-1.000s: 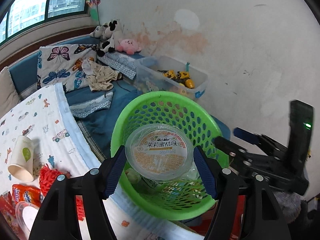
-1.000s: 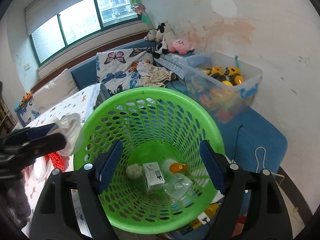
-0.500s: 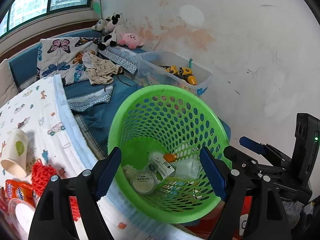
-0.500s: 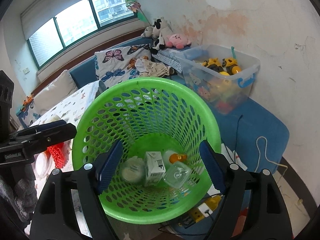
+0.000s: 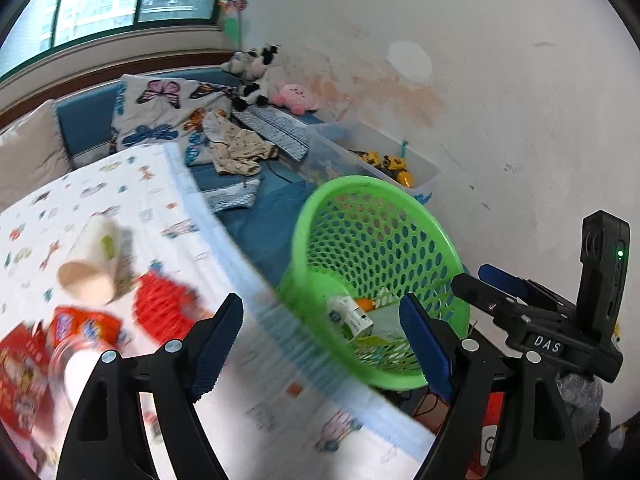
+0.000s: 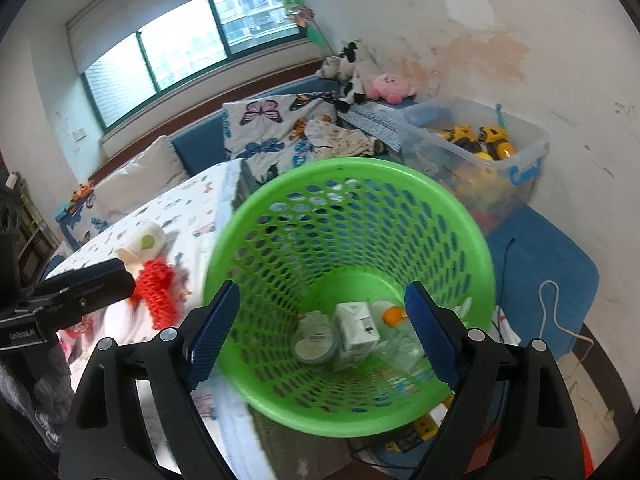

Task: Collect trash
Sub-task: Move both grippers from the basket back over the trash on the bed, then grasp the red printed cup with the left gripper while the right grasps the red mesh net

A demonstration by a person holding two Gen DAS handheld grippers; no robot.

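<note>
Trash remaining on the surface (image 5: 168, 208): paper cup (image 5: 90, 262) on its side at 10 o'clock of our left tongs (image 5: 320, 346), light, crushable; we judge a gentle mid-wall grip best. Both tongs, right tongs (image 6: 322, 332) included, gape empty. Basket (image 6: 280, 184) stands at 2 o'clock.

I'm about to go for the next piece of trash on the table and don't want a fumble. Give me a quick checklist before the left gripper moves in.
1. Left gripper open and empty: ok.
2. Right gripper open, over the green basket, out of the way: ok.
3. Trash remaining on the table: ok, paper cup lying on its side, red mesh beside it.
4. Sharp view of the target: not ok, left view is blurred.
5. Basket has room: ok, only a few items at the bottom.
</note>
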